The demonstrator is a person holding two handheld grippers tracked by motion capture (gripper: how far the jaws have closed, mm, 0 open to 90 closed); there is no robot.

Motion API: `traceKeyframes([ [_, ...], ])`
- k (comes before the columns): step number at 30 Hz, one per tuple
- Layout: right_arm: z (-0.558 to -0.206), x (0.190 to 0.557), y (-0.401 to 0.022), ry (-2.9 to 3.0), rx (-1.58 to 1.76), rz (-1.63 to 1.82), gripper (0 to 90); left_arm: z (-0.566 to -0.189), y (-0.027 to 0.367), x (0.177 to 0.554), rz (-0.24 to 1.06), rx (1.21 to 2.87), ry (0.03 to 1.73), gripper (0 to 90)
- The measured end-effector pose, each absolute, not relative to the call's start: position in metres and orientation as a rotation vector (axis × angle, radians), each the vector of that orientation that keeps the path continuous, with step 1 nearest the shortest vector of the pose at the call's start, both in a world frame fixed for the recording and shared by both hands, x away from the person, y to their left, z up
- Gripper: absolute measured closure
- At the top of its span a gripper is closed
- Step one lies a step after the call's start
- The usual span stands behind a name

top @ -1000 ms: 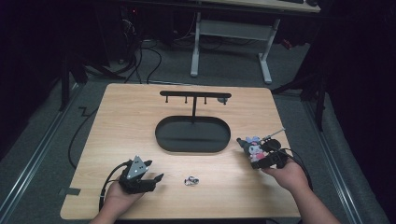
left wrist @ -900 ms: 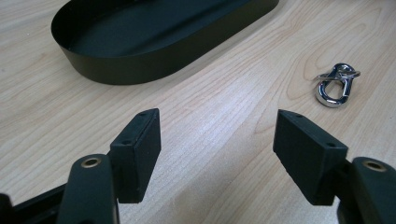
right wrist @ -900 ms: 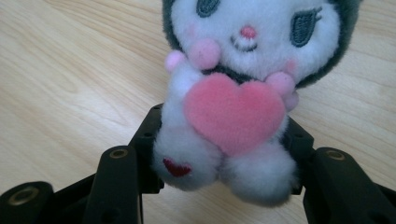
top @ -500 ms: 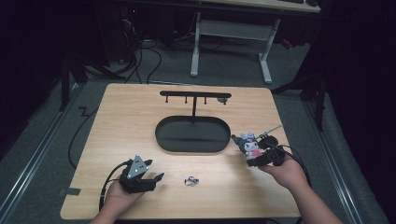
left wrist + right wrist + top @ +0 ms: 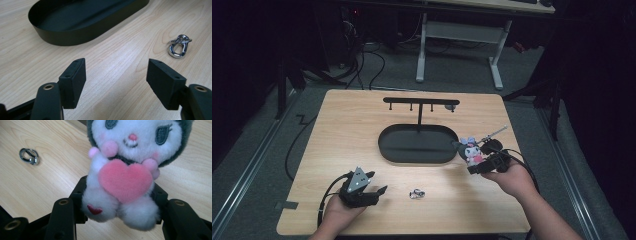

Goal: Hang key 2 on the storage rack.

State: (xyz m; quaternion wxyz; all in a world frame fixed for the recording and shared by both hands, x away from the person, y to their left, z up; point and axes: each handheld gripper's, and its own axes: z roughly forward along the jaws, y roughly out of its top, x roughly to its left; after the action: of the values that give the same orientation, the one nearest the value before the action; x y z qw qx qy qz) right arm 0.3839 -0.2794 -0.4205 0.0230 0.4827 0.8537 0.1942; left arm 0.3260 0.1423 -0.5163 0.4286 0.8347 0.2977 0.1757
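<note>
My right gripper [image 5: 478,161] is shut on a small plush toy [image 5: 472,149], white with a dark hood and a pink heart [image 5: 125,180], held at the right end of the black oval tray [image 5: 417,147]. Its jaws squeeze the toy's lower body [image 5: 120,207]. My left gripper [image 5: 374,192] rests open on the table at the front left, with nothing between its jaws [image 5: 116,80]. A silver metal clasp with a ring [image 5: 416,193] lies on the wood to the right of the left gripper, seen as the clasp [image 5: 178,46] and again as the clasp [image 5: 29,156].
A black T-shaped stand with several pegs [image 5: 421,103] rises from the tray [image 5: 82,22]. The wooden table [image 5: 347,130] has its front edge close to both hands. Cables trail off the left edge. A white desk frame [image 5: 459,35] stands on the floor behind.
The right gripper has carried the plush toy leftward and slightly away from me, toward the tray's right end. The left gripper and the clasp have stayed put.
</note>
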Motion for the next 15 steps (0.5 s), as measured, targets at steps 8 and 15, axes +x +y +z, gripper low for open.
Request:
traceKeyframes([
  [8,-0.406,0.390,-0.274,2.645,1.468,0.612,48.3,-0.518,0.140,0.326,0.440,2.095,0.733,32.6],
  [15,-0.389,0.396,-0.268,2.639,1.452,0.609,48.3,-0.517,0.142,0.325,0.438,2.091,0.734,32.7],
])
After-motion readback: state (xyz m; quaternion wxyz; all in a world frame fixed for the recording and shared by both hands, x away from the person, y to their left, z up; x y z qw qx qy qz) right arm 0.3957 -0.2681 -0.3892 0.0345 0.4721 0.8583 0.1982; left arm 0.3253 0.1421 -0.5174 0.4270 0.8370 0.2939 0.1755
